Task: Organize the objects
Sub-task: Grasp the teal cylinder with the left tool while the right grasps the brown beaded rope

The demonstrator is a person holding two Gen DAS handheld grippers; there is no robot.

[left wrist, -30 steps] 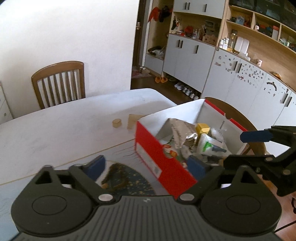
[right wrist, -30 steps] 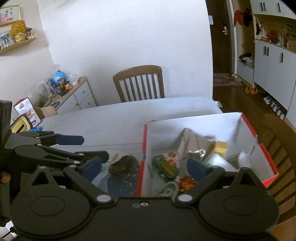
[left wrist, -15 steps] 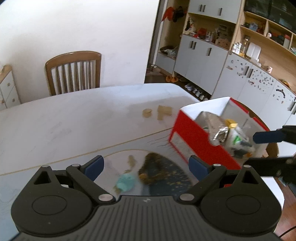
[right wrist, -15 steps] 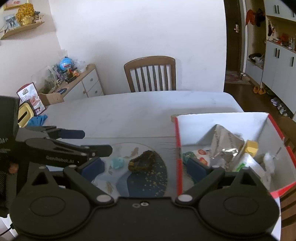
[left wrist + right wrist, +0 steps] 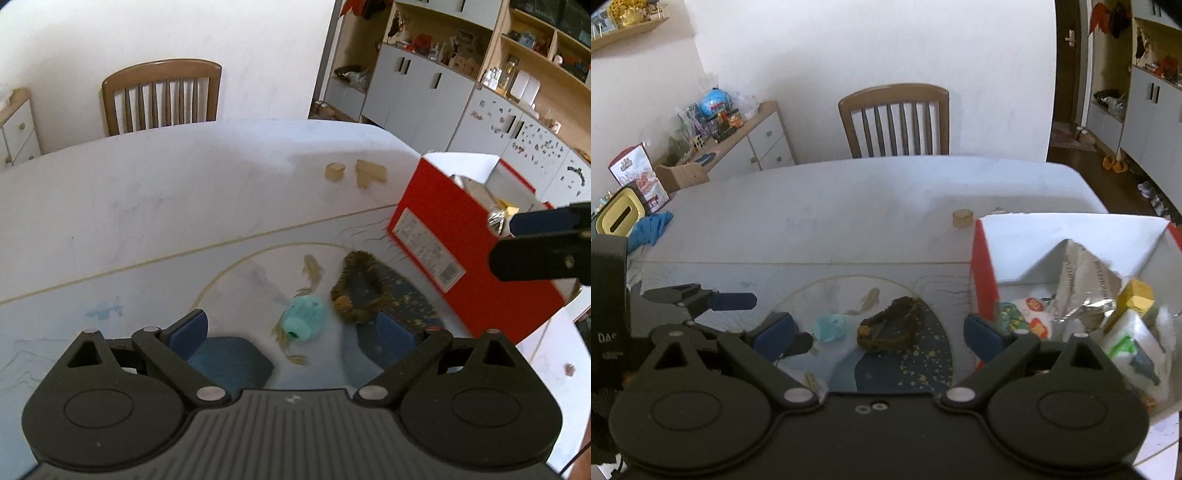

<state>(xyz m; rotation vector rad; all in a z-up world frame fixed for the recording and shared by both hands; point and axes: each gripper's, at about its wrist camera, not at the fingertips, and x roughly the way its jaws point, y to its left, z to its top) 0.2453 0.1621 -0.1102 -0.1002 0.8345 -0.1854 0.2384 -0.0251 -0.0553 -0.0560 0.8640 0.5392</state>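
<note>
Our left gripper [image 5: 291,334], spread and empty, hung nearest the teal toy [image 5: 304,319], left of the red box [image 5: 461,254]; our right gripper [image 5: 879,332] gaped too.

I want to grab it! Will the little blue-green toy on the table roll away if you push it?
Probably a bit: the blue-green toy looks rounded, lying on its side on the smooth table. It seems small and likely light, so the open left tool could nudge it easily.
</note>
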